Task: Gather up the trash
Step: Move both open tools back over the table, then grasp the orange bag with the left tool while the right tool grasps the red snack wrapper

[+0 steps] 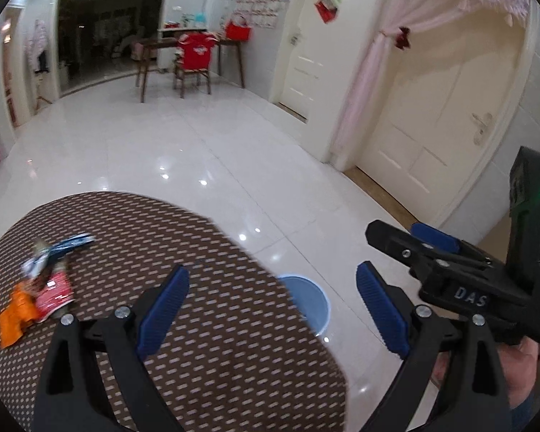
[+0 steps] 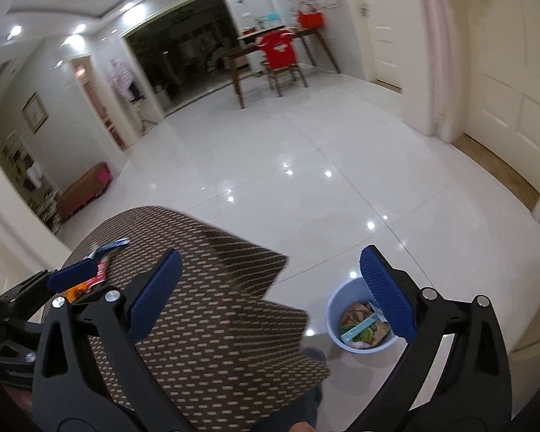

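— Both grippers hung empty, then?

— Yes. Left gripper (image 1: 271, 309) had its 2 blue pads spread wide over the near edge of the patterned table (image 1: 205, 324), nothing between them. Right gripper (image 2: 270, 295) was just as wide apart, its view straddling the table's corner and the floor, and it held nothing either.

— Where was the trash?

— 2 places. A small heap of wrappers (image 1: 43, 284), orange, red-and-white and blue, lay on the table well to the left of the left gripper's pads. Motion blur kept anyone from counting them exactly. On the white tile floor (image 2: 306, 165) stood a pale blue bin (image 2: 333, 315), just beside the table's corner and below the right gripper, with at least 1 printed packet already inside.

— So which step was in hand?

— By the look of it, a reach for more: part of the job seemed done, and the heap remained on the table.

— And the next move?

— Probably the left gripper would need to swing left, drop its pads around 1 wrapper, pinch that thin foil firmly, then carry it across to the bin.
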Demonstrator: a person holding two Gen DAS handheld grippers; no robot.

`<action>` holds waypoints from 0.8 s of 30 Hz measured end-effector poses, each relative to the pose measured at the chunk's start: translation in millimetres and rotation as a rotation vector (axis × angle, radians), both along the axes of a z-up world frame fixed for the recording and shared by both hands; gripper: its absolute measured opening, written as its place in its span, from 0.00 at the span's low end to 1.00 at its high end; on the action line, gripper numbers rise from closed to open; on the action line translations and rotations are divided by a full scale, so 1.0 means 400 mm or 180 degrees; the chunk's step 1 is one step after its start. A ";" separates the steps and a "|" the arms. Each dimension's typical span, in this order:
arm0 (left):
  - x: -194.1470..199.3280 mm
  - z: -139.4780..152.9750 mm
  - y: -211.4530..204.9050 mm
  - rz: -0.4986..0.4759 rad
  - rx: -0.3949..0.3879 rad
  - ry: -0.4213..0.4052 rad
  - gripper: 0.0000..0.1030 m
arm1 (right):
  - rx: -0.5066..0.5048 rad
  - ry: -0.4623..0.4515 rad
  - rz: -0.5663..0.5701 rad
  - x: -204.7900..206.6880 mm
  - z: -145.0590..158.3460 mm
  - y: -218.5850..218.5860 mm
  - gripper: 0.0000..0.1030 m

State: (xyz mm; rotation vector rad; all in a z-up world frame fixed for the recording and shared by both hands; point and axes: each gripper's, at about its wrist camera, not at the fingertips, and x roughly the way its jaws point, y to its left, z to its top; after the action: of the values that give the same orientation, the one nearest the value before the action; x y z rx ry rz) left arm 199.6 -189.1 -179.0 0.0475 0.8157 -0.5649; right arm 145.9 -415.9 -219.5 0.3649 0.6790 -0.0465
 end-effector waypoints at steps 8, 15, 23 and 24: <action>-0.026 0.005 0.227 0.0413 0.0109 -0.0230 0.89 | -0.0123 -0.0001 0.0454 0.061 0.021 0.198 0.94; 0.014 -0.048 0.447 0.0643 0.0392 -0.0322 0.89 | -0.0222 0.0099 0.0778 0.109 -0.006 0.368 0.94; 0.109 -0.151 0.591 0.0606 0.0842 -0.0403 0.89 | -0.0292 0.0255 0.0954 0.157 -0.047 0.482 0.94; 0.125 -0.165 0.594 0.0552 0.0912 -0.0387 0.89 | -0.0289 0.0266 0.0968 0.151 -0.052 0.485 0.94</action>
State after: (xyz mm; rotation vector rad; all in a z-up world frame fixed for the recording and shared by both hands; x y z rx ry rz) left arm 249.8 48.3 -244.9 0.2690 0.7685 -0.2759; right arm 206.4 -221.8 -240.5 0.1703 0.8061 0.1967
